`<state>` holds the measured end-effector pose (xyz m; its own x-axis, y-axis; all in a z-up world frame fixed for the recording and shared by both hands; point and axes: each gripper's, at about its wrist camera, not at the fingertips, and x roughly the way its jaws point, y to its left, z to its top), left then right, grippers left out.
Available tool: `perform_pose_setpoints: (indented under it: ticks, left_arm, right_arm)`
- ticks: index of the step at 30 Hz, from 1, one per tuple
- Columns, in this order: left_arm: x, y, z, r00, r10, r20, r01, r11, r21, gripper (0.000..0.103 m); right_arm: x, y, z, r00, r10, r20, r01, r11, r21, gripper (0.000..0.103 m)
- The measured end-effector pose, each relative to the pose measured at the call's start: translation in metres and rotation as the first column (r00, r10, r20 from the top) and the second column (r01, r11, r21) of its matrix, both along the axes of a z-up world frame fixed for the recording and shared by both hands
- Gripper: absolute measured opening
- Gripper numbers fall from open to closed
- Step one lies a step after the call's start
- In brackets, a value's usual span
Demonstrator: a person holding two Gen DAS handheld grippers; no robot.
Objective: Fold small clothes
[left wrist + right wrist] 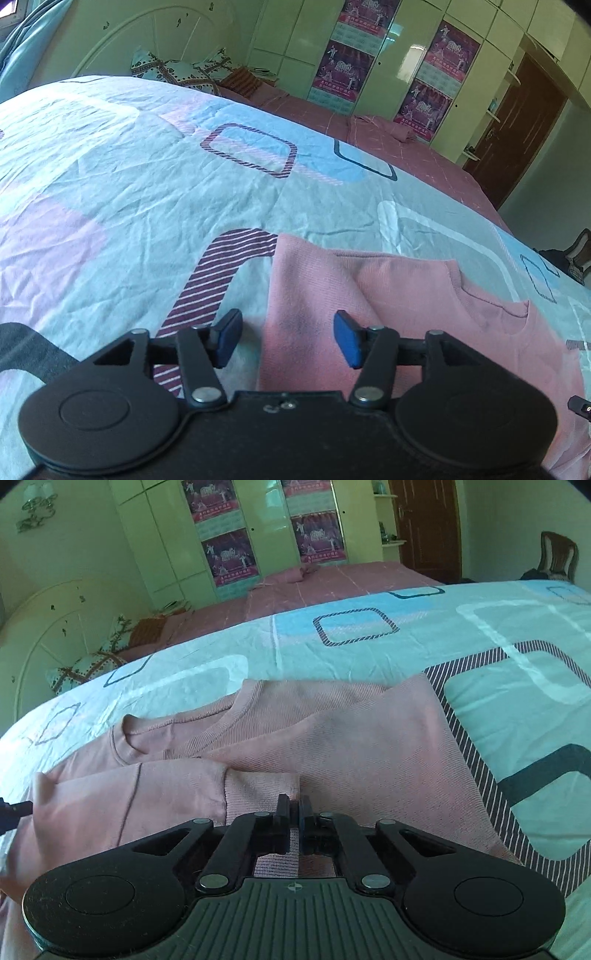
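A pink knit sweater (402,291) lies flat on the patterned bedsheet (129,184), one sleeve folded across its body. My left gripper (288,338) is open and empty, just above the sweater's left edge. In the right wrist view the sweater (351,731) fills the middle, neckline to the left. My right gripper (294,806) is shut on the ribbed cuff of the near sleeve (258,786), which lies folded over the sweater's body.
The bedsheet (369,646) with square patterns covers the bed. A pink blanket (388,147) lies beyond, with pillows (177,70) by the headboard. Wardrobes with posters (229,554), a brown door (517,129) and a chair (557,557) stand behind.
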<state>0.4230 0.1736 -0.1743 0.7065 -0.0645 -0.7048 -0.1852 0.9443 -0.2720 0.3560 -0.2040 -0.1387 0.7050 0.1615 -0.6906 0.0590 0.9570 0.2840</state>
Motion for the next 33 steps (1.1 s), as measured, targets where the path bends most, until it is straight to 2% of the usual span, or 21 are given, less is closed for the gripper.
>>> perform_pose_setpoints:
  ticks: [1, 2, 3, 4, 5, 8, 9, 10, 11, 12, 14, 17, 20, 24, 26, 28, 29, 32, 33]
  left_arm:
    - [0.001, 0.000, 0.000, 1.000, 0.002, 0.003, -0.002, 1.000, 0.008, 0.061]
    - [0.003, 0.001, -0.001, 1.000, 0.001, -0.001, -0.001, 1.000, 0.013, 0.061]
    - [0.006, 0.001, -0.003, 1.000, -0.002, -0.005, 0.002, 1.000, 0.013, 0.061]
    - [0.007, 0.000, -0.004, 1.000, -0.003, -0.003, 0.003, 1.000, 0.017, 0.060]
    - [0.009, -0.002, -0.004, 1.000, -0.008, 0.001, 0.008, 1.000, 0.027, 0.060]
    - [0.013, -0.004, -0.005, 1.000, -0.023, 0.006, 0.023, 0.999, 0.040, 0.058]
    - [0.013, -0.004, -0.005, 1.000, -0.022, 0.008, 0.022, 0.999, 0.040, 0.056]
    - [0.013, -0.004, -0.006, 1.000, -0.019, 0.012, 0.019, 0.999, 0.044, 0.050]
    - [0.013, -0.004, -0.007, 1.000, -0.019, 0.016, 0.018, 0.999, 0.047, 0.043]
    - [0.013, -0.003, -0.007, 1.000, -0.019, 0.018, 0.018, 0.999, 0.049, 0.042]
    - [0.012, -0.003, -0.007, 1.000, -0.015, 0.023, 0.014, 0.999, 0.052, 0.038]
    - [0.011, -0.001, -0.007, 0.999, -0.010, 0.030, 0.009, 0.998, 0.056, 0.033]
    - [0.011, -0.001, -0.008, 0.999, -0.010, 0.034, 0.008, 0.998, 0.058, 0.030]
    - [0.012, -0.003, -0.009, 0.999, -0.010, 0.039, 0.007, 0.998, 0.068, 0.030]
    - [0.013, -0.008, -0.011, 0.999, -0.017, 0.032, 0.013, 0.994, 0.112, 0.031]
    - [0.015, -0.013, -0.011, 0.999, -0.024, 0.023, 0.020, 0.988, 0.150, 0.031]
    - [0.016, -0.014, -0.010, 0.999, -0.027, 0.019, 0.024, 0.987, 0.156, 0.031]
    - [0.014, -0.011, -0.007, 0.999, -0.032, 0.010, 0.030, 0.988, 0.151, 0.032]
    - [0.013, -0.010, -0.006, 0.999, -0.031, 0.006, 0.030, 0.988, 0.149, 0.032]
  right_arm:
    - [0.001, -0.003, 0.001, 1.000, -0.003, 0.005, 0.003, 1.000, 0.023, 0.008]
    - [0.002, -0.007, 0.002, 1.000, -0.012, 0.008, 0.012, 0.999, 0.041, 0.028]
    - [0.003, -0.008, 0.003, 1.000, -0.013, 0.016, 0.012, 0.999, 0.048, 0.056]
    - [0.005, -0.006, 0.003, 1.000, -0.008, 0.023, 0.008, 0.999, 0.042, 0.065]
    - [0.007, -0.003, 0.002, 1.000, 0.006, 0.020, -0.007, 1.000, 0.030, 0.066]
    - [0.016, 0.008, -0.006, 0.999, 0.033, -0.010, -0.033, 0.999, 0.015, 0.065]
    - [0.018, 0.011, -0.009, 0.999, 0.034, -0.015, -0.034, 0.999, 0.010, 0.061]
    - [0.020, 0.015, -0.011, 0.999, 0.032, -0.018, -0.032, 0.999, 0.001, 0.056]
    - [0.021, 0.020, -0.012, 0.999, 0.039, -0.019, -0.039, 0.999, -0.008, 0.040]
    - [0.021, 0.023, -0.012, 0.999, 0.047, -0.020, -0.048, 0.999, -0.013, 0.022]
    - [0.022, 0.030, -0.010, 0.997, 0.078, -0.024, -0.078, 0.997, -0.024, 0.007]
    - [0.019, 0.033, -0.005, 0.996, 0.089, -0.002, -0.089, 0.995, -0.041, 0.006]
    - [0.011, 0.032, 0.010, 0.995, 0.077, 0.066, -0.073, 0.995, -0.065, 0.006]
    - [0.000, 0.033, 0.025, 0.985, 0.075, 0.155, -0.051, 0.986, -0.157, 0.006]
    - [0.007, 0.028, 0.016, 0.991, 0.051, 0.121, -0.029, 0.984, -0.175, 0.006]
    - [0.023, 0.022, -0.006, 0.998, 0.055, -0.020, -0.057, 0.990, -0.128, 0.006]
    - [0.024, 0.021, -0.014, 0.997, 0.060, -0.048, -0.065, 0.992, -0.110, 0.006]
    - [0.019, 0.016, -0.009, 0.999, 0.033, -0.020, -0.035, 0.994, -0.103, 0.009]
    - [0.017, 0.013, -0.007, 1.000, 0.021, -0.012, -0.022, 0.995, -0.092, 0.022]
